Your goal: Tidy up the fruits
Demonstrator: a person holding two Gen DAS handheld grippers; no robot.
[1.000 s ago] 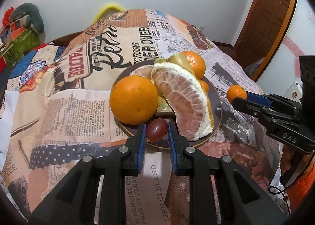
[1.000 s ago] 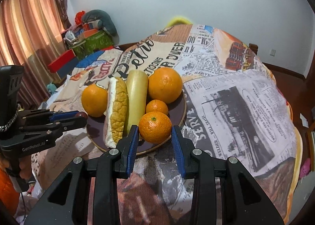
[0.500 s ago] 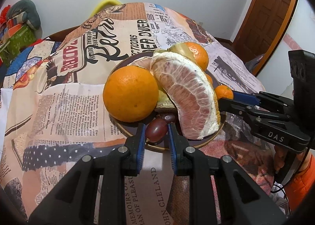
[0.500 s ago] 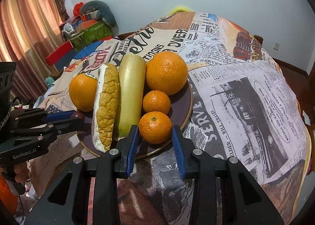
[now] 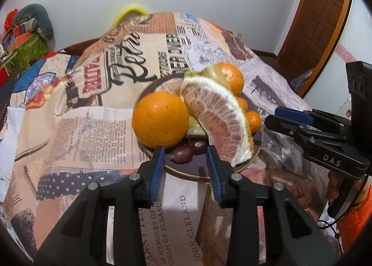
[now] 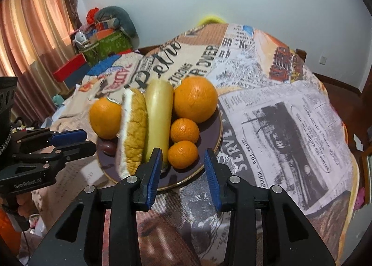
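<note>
Left wrist view: my left tool (image 5: 185,163) stands released, its fingers flanking the grape (image 5: 182,156) lying on the plate (image 5: 200,171) near edge, straight ahead. My right tool (image 6: 182,168), also released, faces the small mandarin (image 6: 182,154).

2 close views share plate (image 5: 253,149).

You're working over a matt cloth tablecloth (image 6: 279,131) printed like old newspaper. The plate (image 6: 209,149) is dark and glossy with a thin gold-coloured rim. Your orange (image 5: 160,119) has a dimpled, slightly shiny peel; the pomelo wedge (image 5: 218,121) shows rough, fibrous pulp edged in spongy white pith. The grapes (image 5: 182,155) look smooth and shiny. Both grippers are matt black plastic with ribbed blue pads (image 6: 154,173) and small metal pins.
</note>
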